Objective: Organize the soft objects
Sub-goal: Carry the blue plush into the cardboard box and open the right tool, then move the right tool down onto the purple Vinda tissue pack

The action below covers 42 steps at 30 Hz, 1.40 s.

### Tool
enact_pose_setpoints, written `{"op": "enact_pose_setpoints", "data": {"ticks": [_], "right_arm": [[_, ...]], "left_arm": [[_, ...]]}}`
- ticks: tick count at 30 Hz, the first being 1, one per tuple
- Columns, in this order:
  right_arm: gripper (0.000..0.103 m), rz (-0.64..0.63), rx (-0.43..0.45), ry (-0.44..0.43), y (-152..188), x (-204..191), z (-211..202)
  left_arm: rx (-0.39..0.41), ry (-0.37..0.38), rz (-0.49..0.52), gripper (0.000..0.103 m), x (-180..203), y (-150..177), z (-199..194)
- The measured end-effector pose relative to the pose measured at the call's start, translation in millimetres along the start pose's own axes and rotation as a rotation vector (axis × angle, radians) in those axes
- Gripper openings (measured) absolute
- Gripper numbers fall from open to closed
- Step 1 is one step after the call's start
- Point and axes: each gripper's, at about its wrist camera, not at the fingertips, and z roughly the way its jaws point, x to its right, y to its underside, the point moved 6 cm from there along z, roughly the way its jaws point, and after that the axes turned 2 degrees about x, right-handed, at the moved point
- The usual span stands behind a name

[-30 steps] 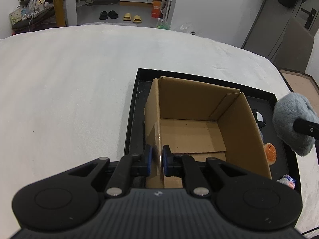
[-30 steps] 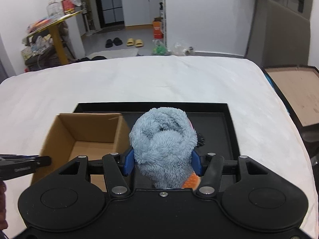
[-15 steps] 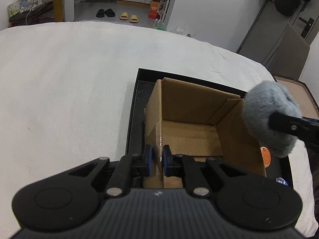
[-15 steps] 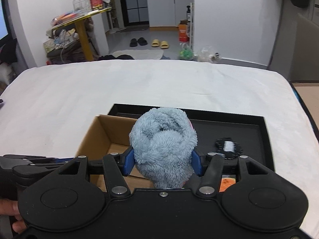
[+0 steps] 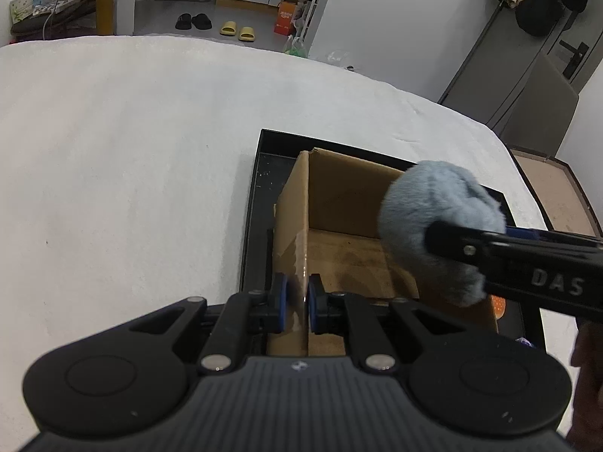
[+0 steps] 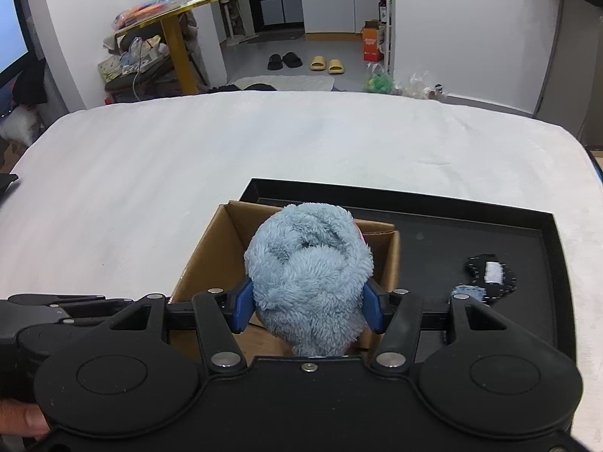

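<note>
While left gripper (image 5: 297, 303) jaws pinch cardboard box (image 5: 339, 203) wall, right gripper (image 6: 308, 310) jaws clasp blue plush (image 6: 309, 282)

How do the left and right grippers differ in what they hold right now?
The left gripper is nearly closed, pinching the thin near wall of the cardboard box; the right gripper is spread wide around a bulky blue plush toy. The left one sits at the box rim; the right one hangs above the opening. Both are gripping.

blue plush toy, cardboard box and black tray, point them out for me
blue plush toy (image 6: 309, 275), right wrist view, middle of its fluffy body
cardboard box (image 5: 350, 192), left wrist view, inner far wall
black tray (image 6: 452, 222), right wrist view, bare floor
</note>
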Motion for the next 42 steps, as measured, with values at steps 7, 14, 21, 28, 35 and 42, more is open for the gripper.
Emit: {"op": "enact_pose_setpoints", "data": {"ticks": [7,14,21,28,35,42], "right_arm": [[0.058,0.001,-0.002,-0.040,0,-18,9],[0.074,0.067,0.050,-0.053,-5,-5,-2],[0.074,0.138,0.057,0.010,3,33,-25],[0.074,0.165,0.049,0.054,19,54,-37],[0.074,0.190,0.030,0.085,33,72,-43],[0.079,0.201,0.012,0.116,49,91,-49]], "left_arm": [[-0.010,0.005,-0.007,0.011,-4,-2,-1],[-0.018,-0.011,0.020,0.031,0,0,-3],[0.013,-0.030,0.027,0.055,2,1,-11],[0.019,-0.033,0.062,0.063,13,3,-13],[0.020,-0.059,0.090,0.070,22,7,-14],[0.010,-0.091,0.107,0.079,26,9,-12]]}}
